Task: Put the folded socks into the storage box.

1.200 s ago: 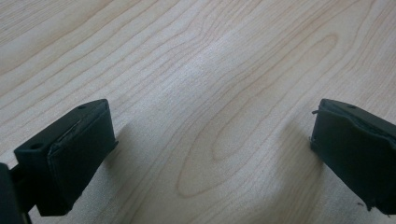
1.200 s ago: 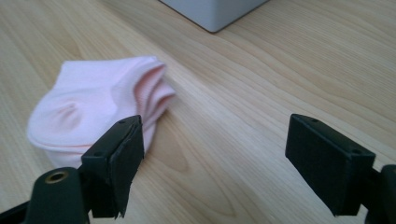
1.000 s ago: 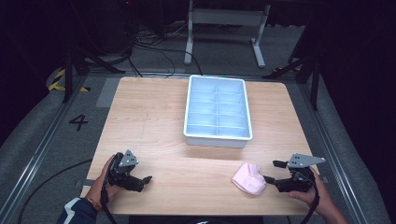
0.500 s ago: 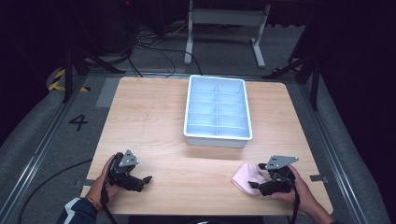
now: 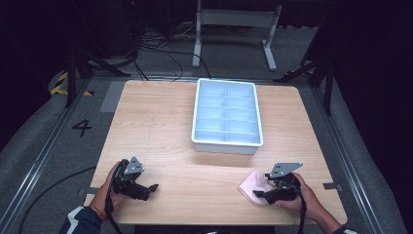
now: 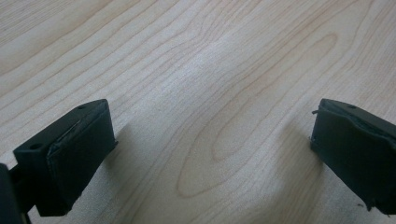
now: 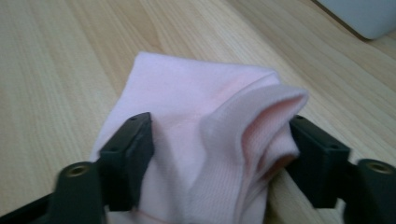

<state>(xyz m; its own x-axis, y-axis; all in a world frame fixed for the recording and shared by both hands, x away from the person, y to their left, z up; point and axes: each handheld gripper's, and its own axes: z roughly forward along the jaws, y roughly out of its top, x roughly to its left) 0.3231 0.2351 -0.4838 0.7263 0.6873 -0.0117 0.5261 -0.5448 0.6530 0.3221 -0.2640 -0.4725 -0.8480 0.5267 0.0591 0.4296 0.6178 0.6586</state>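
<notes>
While the pale pink folded sock (image 7: 205, 140) lay at the near right of the wooden counter (image 5: 160, 122), the right gripper (image 5: 265, 193) was closing its fingers around it; lift and placing remained. Left gripper (image 5: 146, 190) idle, fingers apart.

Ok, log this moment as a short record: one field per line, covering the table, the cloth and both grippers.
surface: wooden table
bin: white divided tray, far centre
cloth: pink sock, near right edge, bunched
right gripper: jaws either side of the sock, just been closing, fabric pushed up between them
left gripper: open over bare wood, nothing between the jaws
</notes>
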